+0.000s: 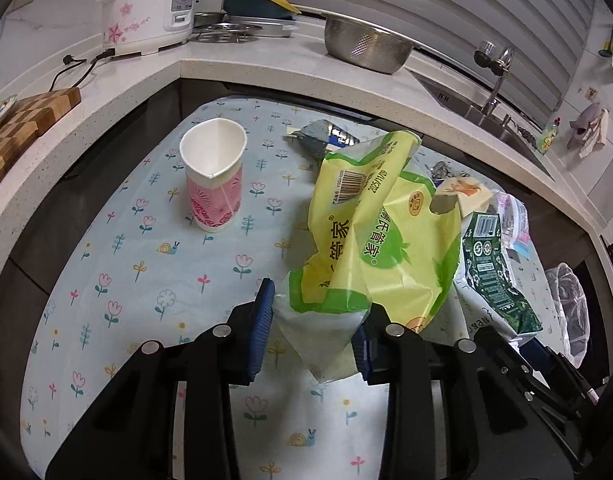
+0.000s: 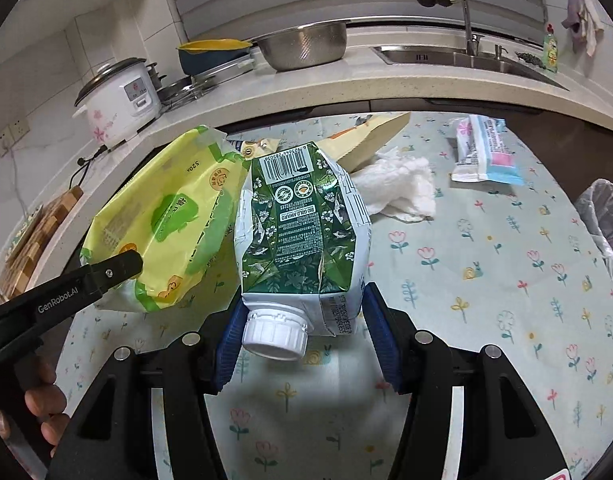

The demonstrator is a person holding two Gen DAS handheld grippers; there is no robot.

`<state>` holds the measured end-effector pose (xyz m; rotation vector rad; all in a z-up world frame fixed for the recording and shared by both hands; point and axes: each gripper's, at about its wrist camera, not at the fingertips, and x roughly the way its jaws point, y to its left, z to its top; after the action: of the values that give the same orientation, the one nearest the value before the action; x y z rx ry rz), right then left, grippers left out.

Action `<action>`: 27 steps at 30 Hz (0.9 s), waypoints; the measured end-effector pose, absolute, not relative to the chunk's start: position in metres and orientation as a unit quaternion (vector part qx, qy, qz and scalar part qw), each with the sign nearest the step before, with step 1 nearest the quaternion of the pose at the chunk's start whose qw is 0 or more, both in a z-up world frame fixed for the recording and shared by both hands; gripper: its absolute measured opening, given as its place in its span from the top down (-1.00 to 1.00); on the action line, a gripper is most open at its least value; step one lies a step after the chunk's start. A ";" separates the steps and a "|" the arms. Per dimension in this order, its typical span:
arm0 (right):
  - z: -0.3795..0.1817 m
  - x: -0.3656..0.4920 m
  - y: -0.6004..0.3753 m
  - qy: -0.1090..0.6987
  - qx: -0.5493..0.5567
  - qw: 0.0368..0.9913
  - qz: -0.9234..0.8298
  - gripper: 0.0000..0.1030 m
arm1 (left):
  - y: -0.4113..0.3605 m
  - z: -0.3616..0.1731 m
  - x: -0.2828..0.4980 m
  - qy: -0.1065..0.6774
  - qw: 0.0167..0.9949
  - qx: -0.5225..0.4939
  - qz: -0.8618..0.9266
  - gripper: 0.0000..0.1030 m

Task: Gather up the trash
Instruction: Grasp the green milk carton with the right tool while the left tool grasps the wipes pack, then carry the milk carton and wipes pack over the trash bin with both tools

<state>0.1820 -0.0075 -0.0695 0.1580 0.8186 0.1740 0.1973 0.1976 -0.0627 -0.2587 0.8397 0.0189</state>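
Holding trash in both: left claw [image 1: 312, 332] clamps the white bottom corner of a yellow-green bag [image 1: 370, 240]; right claw [image 2: 302, 334] pinches a crushed green carton [image 2: 302, 232] just above its white cap [image 2: 275, 334]. The two items sit side by side, nearly touching. Keep both grips firm, move together, and avoid snagging bag on carton. Clear trash bag [image 2: 602, 216] hangs off the surface [image 2: 486, 320] edge, far right of the right claw; open room lies that way. Tissue [image 2: 402, 188] and wrapper [image 2: 486, 152] ahead, paper cup [image 1: 214, 176] ahead-left.
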 end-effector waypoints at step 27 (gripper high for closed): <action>-0.027 0.099 -0.189 0.332 0.151 0.931 -0.026 -0.07 | 0.012 -0.018 0.141 0.382 0.917 -0.029 -0.107 0.35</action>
<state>0.0994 -0.1891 -0.0270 0.3093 0.6802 -0.0542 0.1411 0.0123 -0.0182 -0.0588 0.7858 -0.2207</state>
